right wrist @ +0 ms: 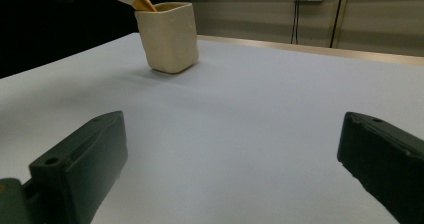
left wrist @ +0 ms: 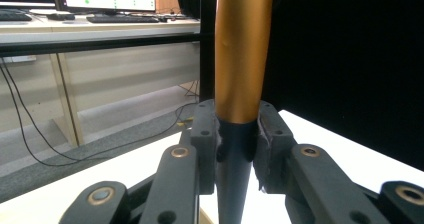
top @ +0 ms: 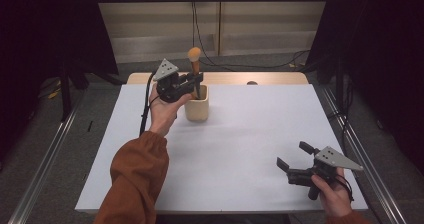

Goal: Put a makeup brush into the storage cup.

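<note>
At the far left part of the white matte worktop point(top: 240, 149), the left gripper point(top: 198, 78) holds a slim utensil with a copper-orange handle and a dark lower shaft point(left wrist: 240, 74); its fingers point(left wrist: 205, 134) press on both sides of the shaft, just where orange meets dark. The utensil stands almost upright, its lower end inside the cream ceramic cup with rounded square walls point(top: 197, 108). I judge the step in hand to be moving this utensil at the cup (going in or coming out, I cannot tell). The next move calls for a straight vertical path, so the shaft does not tip the light cup. The handle looks smooth and glossy, the cup dull and slightly uneven. The right gripper point(top: 292, 156) rests near the front right corner, its fingers point(right wrist: 80, 169) wide apart and holding nothing.
</note>
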A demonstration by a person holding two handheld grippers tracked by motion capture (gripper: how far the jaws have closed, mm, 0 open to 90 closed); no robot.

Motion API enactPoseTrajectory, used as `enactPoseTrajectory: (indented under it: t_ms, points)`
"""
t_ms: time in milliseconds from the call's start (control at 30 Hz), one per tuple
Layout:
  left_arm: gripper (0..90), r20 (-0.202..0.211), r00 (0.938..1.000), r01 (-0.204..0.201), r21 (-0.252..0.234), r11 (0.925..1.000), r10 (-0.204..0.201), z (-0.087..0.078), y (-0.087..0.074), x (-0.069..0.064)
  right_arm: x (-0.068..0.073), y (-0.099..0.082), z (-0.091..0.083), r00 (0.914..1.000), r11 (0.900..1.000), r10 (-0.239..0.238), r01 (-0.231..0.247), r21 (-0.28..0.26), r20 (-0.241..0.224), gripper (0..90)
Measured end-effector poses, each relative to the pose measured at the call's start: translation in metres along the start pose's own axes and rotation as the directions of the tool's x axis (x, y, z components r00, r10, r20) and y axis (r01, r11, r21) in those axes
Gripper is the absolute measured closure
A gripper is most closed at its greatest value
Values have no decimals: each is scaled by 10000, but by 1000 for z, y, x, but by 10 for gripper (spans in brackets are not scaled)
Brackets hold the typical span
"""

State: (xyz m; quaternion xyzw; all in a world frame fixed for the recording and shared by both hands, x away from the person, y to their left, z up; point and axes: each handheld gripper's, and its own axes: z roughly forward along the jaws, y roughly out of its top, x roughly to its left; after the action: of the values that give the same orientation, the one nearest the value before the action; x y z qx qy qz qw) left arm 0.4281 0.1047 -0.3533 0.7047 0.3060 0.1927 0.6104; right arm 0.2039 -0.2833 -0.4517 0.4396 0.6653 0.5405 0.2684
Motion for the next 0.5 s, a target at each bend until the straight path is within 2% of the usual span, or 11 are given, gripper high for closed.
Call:
enactPoseTrajectory:
  t_ms: [67,133,167,233,367,500]
  points:
    - [742,-82,9999,-114,132,9998,115,4,-2,2,0,0,0,10000,10000,17,-17,3,-25,0]
    - [742,-61,10000,-45,198,9998,46,7,-4,4,0,0,0,10000,10000,36,-36,65,-40,0]
    - [742,-157,9996,-244,302,9992,249,8,-5,4,0,-1,0,10000,10000,44,-43,45,-55,0]
    - [742,-122,9994,-316,365,9988,321,10,-8,4,0,-1,0,10000,10000,53,-52,80,-79,0]
    - [742,-156,9997,-162,320,9994,167,13,-11,5,0,-1,0,9999,9999,37,-35,109,-108,0]
    - [742,-163,9984,-537,613,9967,548,19,-15,7,0,-1,0,9999,9999,47,-46,97,-98,0]
